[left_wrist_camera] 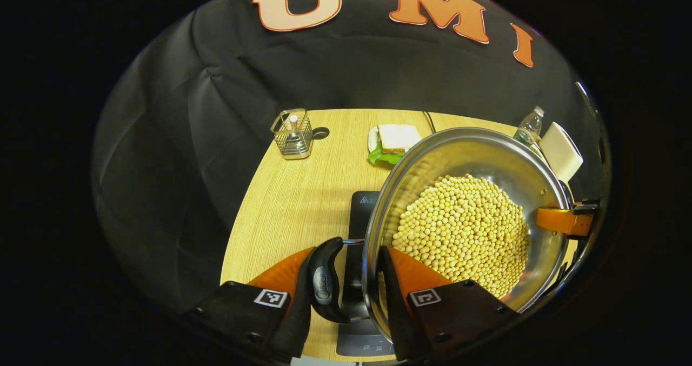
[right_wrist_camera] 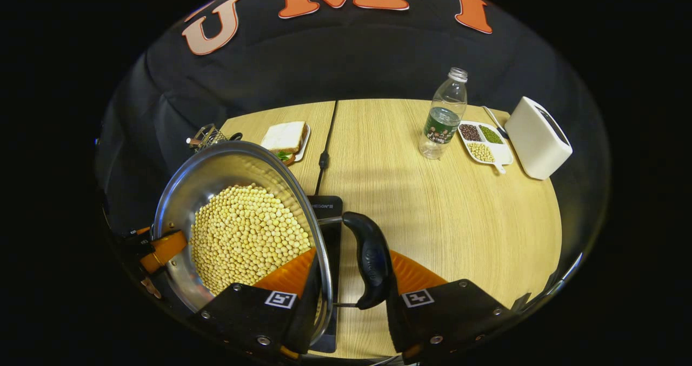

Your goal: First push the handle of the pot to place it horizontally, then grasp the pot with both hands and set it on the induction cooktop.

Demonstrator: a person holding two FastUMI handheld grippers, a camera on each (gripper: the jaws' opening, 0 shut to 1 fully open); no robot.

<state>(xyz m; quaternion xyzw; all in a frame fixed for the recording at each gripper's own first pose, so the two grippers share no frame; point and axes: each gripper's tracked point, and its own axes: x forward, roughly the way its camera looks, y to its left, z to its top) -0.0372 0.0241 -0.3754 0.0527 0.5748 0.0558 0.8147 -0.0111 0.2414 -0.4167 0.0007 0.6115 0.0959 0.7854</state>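
Note:
A steel pot full of yellow beans is over the black induction cooktop; whether it rests on it I cannot tell. My left gripper is shut on the pot's black side handle, one finger outside the handle and the other inside the rim. My right gripper is shut the same way on the opposite black handle and the pot wall. From each gripper view the other gripper's finger shows on the far rim, the right gripper and the left gripper.
On the wooden table stand a water bottle, a divided dish of beans and a white box-shaped appliance at the far right. A sandwich on a plate and a wire basket sit farther back. The cooktop's cable runs away across the table.

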